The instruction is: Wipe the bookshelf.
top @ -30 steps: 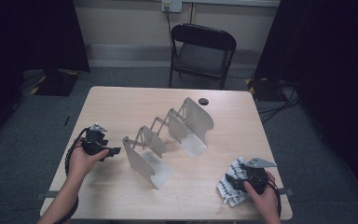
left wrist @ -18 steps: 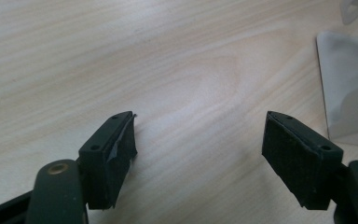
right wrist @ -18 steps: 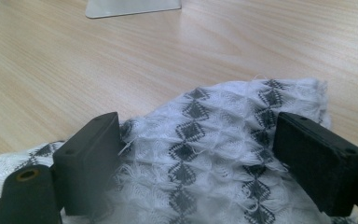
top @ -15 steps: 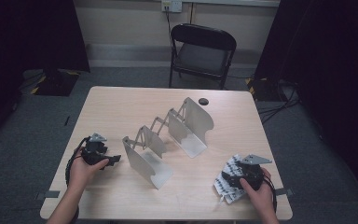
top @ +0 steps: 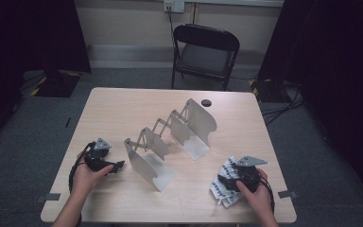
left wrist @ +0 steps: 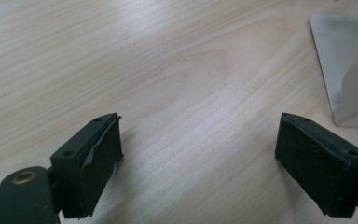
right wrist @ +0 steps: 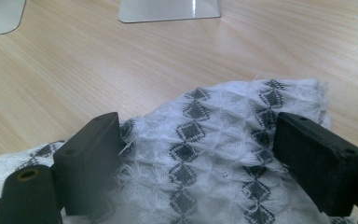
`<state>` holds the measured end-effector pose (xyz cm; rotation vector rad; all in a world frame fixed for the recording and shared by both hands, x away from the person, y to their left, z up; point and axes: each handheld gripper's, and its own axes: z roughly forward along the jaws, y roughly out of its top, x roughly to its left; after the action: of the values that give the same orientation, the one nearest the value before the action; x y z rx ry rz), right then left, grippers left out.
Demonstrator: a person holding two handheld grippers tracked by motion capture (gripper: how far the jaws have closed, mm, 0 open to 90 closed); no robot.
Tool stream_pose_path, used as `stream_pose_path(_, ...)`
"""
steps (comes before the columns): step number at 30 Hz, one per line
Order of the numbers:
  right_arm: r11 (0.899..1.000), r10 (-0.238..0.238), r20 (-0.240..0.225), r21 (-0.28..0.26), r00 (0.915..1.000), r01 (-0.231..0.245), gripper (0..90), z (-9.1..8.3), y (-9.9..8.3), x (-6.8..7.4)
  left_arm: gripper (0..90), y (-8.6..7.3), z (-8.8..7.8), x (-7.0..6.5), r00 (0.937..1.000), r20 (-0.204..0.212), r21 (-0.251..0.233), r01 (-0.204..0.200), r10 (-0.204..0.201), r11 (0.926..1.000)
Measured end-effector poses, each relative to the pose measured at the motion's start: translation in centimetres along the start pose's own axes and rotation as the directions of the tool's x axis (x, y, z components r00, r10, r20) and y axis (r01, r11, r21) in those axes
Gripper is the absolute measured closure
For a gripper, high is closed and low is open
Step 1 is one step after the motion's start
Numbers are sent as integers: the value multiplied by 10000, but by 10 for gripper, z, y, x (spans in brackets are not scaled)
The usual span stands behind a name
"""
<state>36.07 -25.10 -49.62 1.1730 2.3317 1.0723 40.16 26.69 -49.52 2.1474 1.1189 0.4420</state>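
Note:
A white cloth with a dark diamond pattern [top: 222,191] [right wrist: 223,135] lies bunched near the table's front right corner. My right gripper [top: 226,180] [right wrist: 198,140] is low over it, jaws wide, with the cloth bulging up between them and brushing both pads [right wrist: 98,154]. My left gripper [top: 118,166] [left wrist: 198,140] rests low at the front left, pointing right toward the metal rack [top: 170,137]. Its jaws have just been opening and stand open over bare wood, nothing between them.
The folding metal rack with several upright plates runs diagonally across the table [top: 123,109]; its base plates show as rack base [left wrist: 340,60] and rack base [right wrist: 168,9]. A small black disc [top: 206,102] lies at the far edge. A black chair [top: 205,52] stands behind.
My left hand has come down and nearer the front edge, its jaws wider. My right gripper has shifted slightly left over the cloth.

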Motion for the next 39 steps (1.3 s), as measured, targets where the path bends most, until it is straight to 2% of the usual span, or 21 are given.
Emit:
stream_pose_path(6,9990,-453,-385,15,9982,454,148,8,7,15,87,-2,4,-2,10000,-6,-279,30,-31,9996)
stream_pose_path(8,9977,-681,-645,32,9956,684,148,12,10,22,65,-3,5,-2,10000,22,-358,-81,82,9993)
stream_pose_path(14,9927,-1182,-1151,98,9863,1201,148,25,21,43,53,-4,5,-3,10000,11,-460,3,-2,9989)
stream_pose_path(16,9903,-1362,-1226,91,9831,1384,147,29,25,48,52,-4,5,-3,10000,-3,-456,-11,11,9990)
stream_pose_path(19,9864,-1592,-1056,253,9816,1627,146,29,29,53,49,-4,5,-3,10000,9,-459,-49,49,9989)
stream_pose_path(26,9912,-1298,-639,176,9895,1311,160,7,32,43,46,-4,5,-3,10000,20,-454,-30,31,9990)
stream_pose_path(28,9944,-1039,-462,168,9935,1048,179,-6,28,32,46,-4,5,-3,10000,19,-456,-28,29,9990)
stream_pose_path(33,9974,-666,-67,282,9978,668,302,-24,14,15,46,-4,5,-3,10000,20,-455,-30,31,9990)
stream_pose_path(34,9974,-666,-67,282,9978,668,302,-24,14,15,45,-4,5,-3,10000,20,-455,-30,31,9990)
stream_pose_path(35,9981,-502,-8,349,9987,502,439,-30,10,10,45,-4,5,-3,10000,20,-451,-31,32,9990)
stream_pose_path(37,9982,-298,-46,525,9995,300,501,-33,8,7,43,-4,5,-2,10000,1,-435,-62,62,9990)
stream_pose_path(39,9961,-411,122,781,9991,400,564,-34,5,5,41,-4,6,-2,10000,0,-448,-73,73,9990)
